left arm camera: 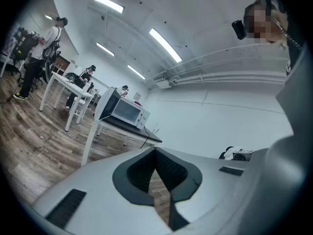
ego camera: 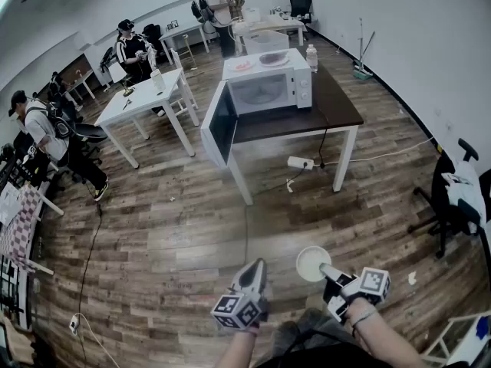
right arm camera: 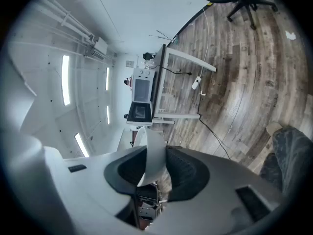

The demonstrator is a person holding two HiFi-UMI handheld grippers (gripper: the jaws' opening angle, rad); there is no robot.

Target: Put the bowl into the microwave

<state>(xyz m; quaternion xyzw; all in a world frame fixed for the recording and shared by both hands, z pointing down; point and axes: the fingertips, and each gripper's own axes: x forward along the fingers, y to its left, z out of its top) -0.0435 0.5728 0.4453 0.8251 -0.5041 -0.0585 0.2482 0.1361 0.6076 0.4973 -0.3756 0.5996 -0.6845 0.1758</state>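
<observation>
Bowl (ego camera: 312, 264) rim between right tongs (ego camera: 327, 271), its base hidden; left tongs (ego camera: 257, 267) tips together, empty

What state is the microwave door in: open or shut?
Open. The microwave door stands swung out, leaving the cavity exposed.

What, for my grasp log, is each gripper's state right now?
Left gripper: closed, empty.
Right gripper: closed on the rim of the white bowl.

The small white round bowl (right arm camera: 152, 148) was mostly hidden in the jaws of the right tool (right arm camera: 155, 173), only one curved wall showing. Far ahead of it, pinkish things (ego camera: 274, 58) atop the white box-shaped microwave (ego camera: 268, 90) were too small to tell.
</observation>
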